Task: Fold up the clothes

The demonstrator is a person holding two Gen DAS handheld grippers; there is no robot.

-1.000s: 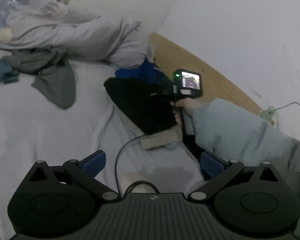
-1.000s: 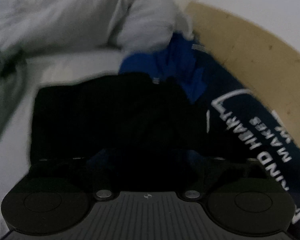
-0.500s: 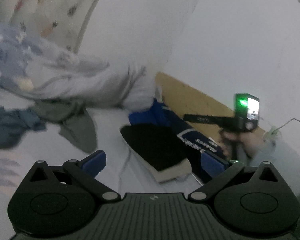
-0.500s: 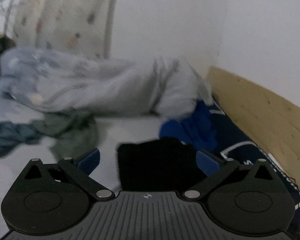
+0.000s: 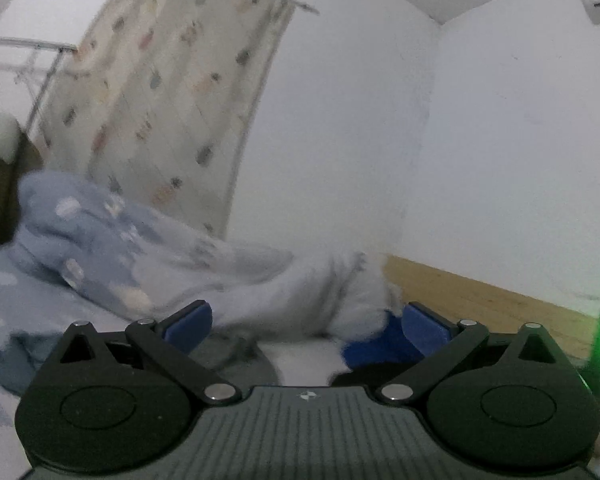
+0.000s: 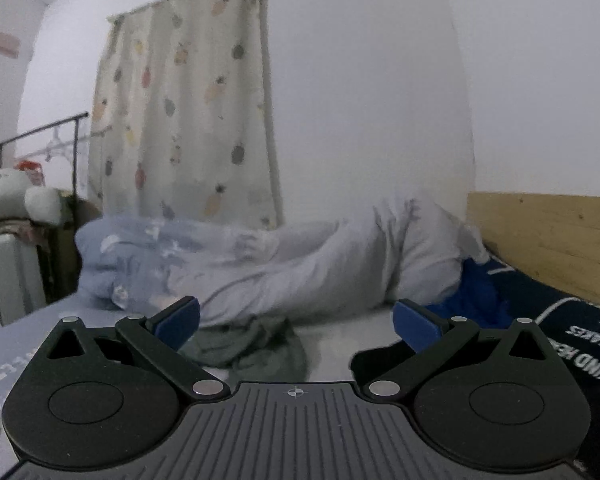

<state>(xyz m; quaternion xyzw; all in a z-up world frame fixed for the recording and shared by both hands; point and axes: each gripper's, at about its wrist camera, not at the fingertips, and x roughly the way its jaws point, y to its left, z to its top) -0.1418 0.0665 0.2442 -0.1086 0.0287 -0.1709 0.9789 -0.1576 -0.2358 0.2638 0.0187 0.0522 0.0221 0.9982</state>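
Both grippers point level across the bed (image 6: pixel 340 332), jaws spread wide and empty: the left gripper (image 5: pixel 306 320) and the right gripper (image 6: pixel 296 316) hold nothing. The unfolded green garment (image 6: pixel 256 344) lies crumpled on the sheet just ahead, in front of the heaped duvet (image 6: pixel 300 264). A black garment (image 6: pixel 374 358), seemingly folded, sits to its right, beside a blue garment (image 6: pixel 476 292). The likely risk: with both cameras aimed high, a reach down may catch sheet or duvet along with the green cloth, or nudge the folded piece.
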